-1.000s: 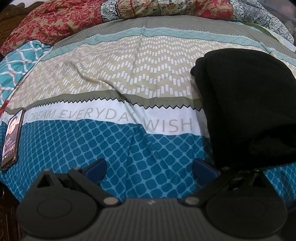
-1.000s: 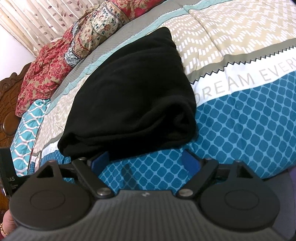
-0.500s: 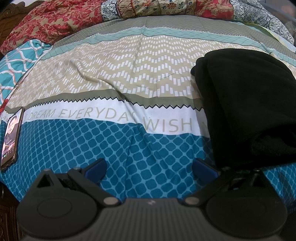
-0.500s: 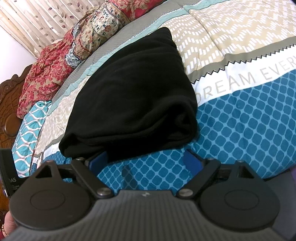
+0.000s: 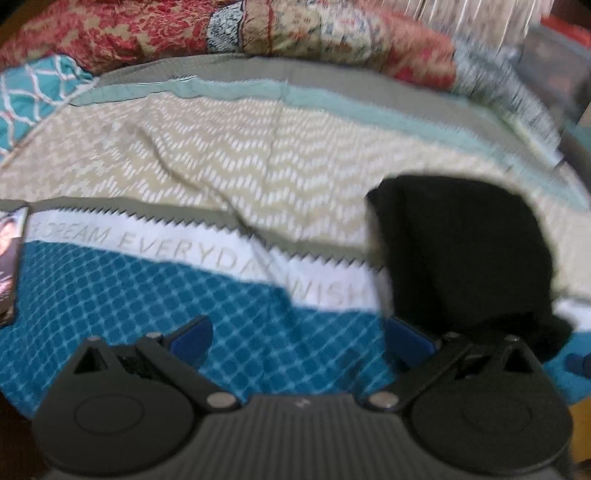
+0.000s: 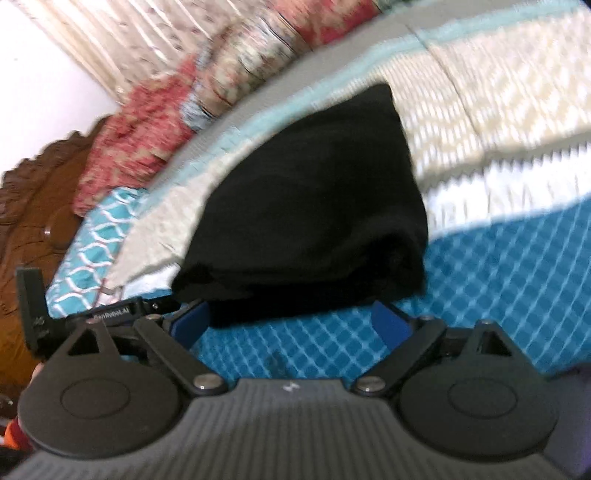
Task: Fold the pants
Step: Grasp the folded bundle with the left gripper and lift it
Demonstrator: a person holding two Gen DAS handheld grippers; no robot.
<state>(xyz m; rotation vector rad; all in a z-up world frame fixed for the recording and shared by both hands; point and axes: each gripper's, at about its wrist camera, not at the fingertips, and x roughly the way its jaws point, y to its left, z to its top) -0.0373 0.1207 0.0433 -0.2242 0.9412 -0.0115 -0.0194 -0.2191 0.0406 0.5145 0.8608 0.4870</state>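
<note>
One folded black pants bundle (image 6: 314,206) lying upper centre, beyond two grippers, left (image 5: 301,338) and right (image 6: 291,317), both spread wide, gripping nothing.

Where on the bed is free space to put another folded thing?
Free: the bedspread between the phone and the pants. Crowded: the top edge, where pillows lie.

Patterned bedspread (image 5: 229,162) carries folded black pants (image 5: 461,251), a phone (image 5: 9,258) and floral pillows (image 5: 295,33).
</note>
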